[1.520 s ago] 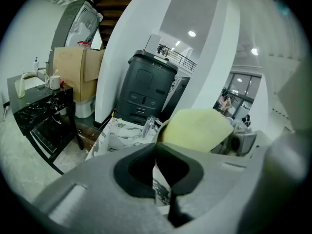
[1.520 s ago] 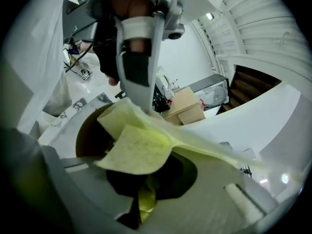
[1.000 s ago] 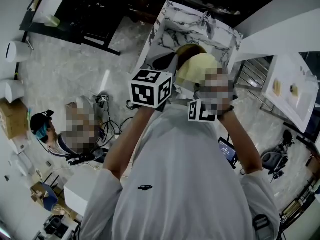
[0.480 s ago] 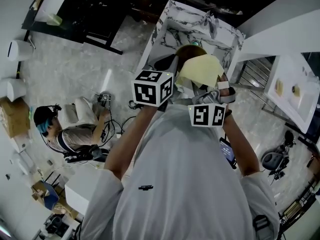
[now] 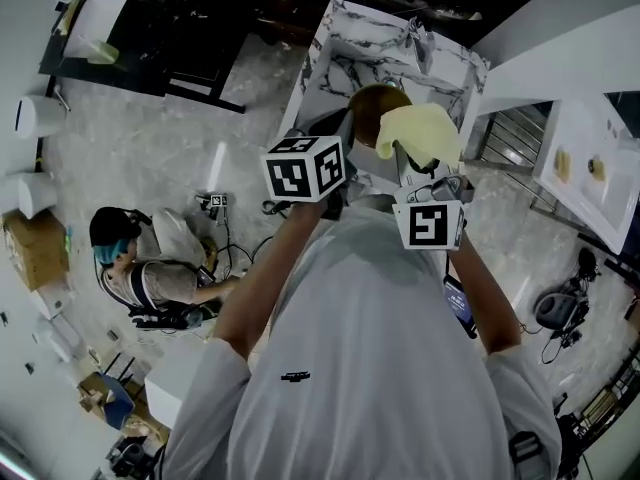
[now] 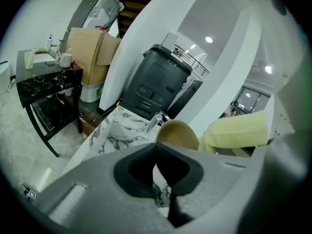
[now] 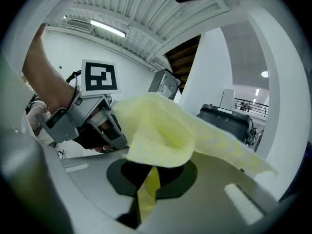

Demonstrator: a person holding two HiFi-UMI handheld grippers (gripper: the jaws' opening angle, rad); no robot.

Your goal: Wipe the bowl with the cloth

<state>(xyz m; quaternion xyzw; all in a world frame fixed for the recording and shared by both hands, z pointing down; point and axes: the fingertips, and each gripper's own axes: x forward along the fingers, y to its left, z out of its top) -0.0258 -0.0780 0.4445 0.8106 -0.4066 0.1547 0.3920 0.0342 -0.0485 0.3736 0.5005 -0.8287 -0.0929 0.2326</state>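
A brown bowl [image 5: 372, 102] is held up over the marble table, with my left gripper [image 5: 343, 133] shut on its rim. In the left gripper view the bowl [image 6: 176, 134] stands on edge just past the closed jaws, its edge running down between them. A pale yellow cloth [image 5: 421, 132] lies against the bowl's right side, and my right gripper [image 5: 412, 163] is shut on it. In the right gripper view the cloth [image 7: 165, 130] billows over the closed jaws and a strip of it is pinched between them. The left gripper [image 7: 92, 123] shows there at the left.
A marble-topped table [image 5: 345, 63] lies below the grippers. A black table [image 5: 170, 28] stands at the upper left and a white shelf [image 5: 585, 178] at the right. A person [image 5: 140, 268] sits on the floor at the left. A dark grey machine [image 6: 153, 82] stands behind.
The right gripper has rolled and lifted, drawing the cloth from over the bowl toward its right side. More of the brown bowl shows now. The left gripper has sunk slightly.
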